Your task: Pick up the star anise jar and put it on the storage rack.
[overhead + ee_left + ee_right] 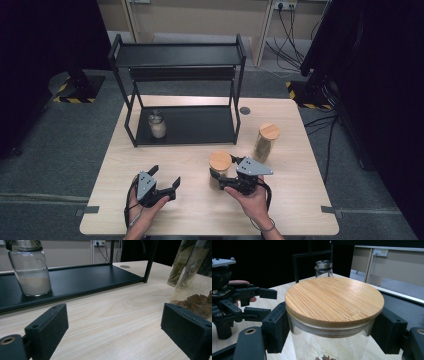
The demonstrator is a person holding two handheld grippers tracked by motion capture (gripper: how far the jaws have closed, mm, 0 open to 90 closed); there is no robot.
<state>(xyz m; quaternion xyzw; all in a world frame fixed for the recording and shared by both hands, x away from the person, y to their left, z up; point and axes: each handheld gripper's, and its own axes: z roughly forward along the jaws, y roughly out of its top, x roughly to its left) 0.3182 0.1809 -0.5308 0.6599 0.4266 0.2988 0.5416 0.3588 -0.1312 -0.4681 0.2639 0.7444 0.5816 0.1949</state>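
surface (200, 210): we see a pale wooden top that carries everything here, standing on grey floor
rack (177, 55): we see a black two-level metal shelf at the far middle of the surface, its lower tray resting on the wood
tall jar (266, 142): we see a glass jar with a wooden lid and dried leaves inside, standing upright to the right of the rack, apart from it
short jar (219, 170): we see a glass jar with a round wooden lid, upright on the surface in front of the rack's right end; in the right gripper view some brown dried pieces show at the bottom of the glass
right hand-held gripper (218, 181): we see it held in the person's right hand, its two black pads pressed on either side of the short jar just under the lid; the jaws are closed on the glass
left hand-held gripper (165, 181): we see it in the person's left hand near the front left of the surface, jaws spread wide with nothing between them, well apart from the short jar
small jar (157, 125): we see a clear jar with a metal top, partly filled with pale powder, standing on the rack's lower tray at its left end
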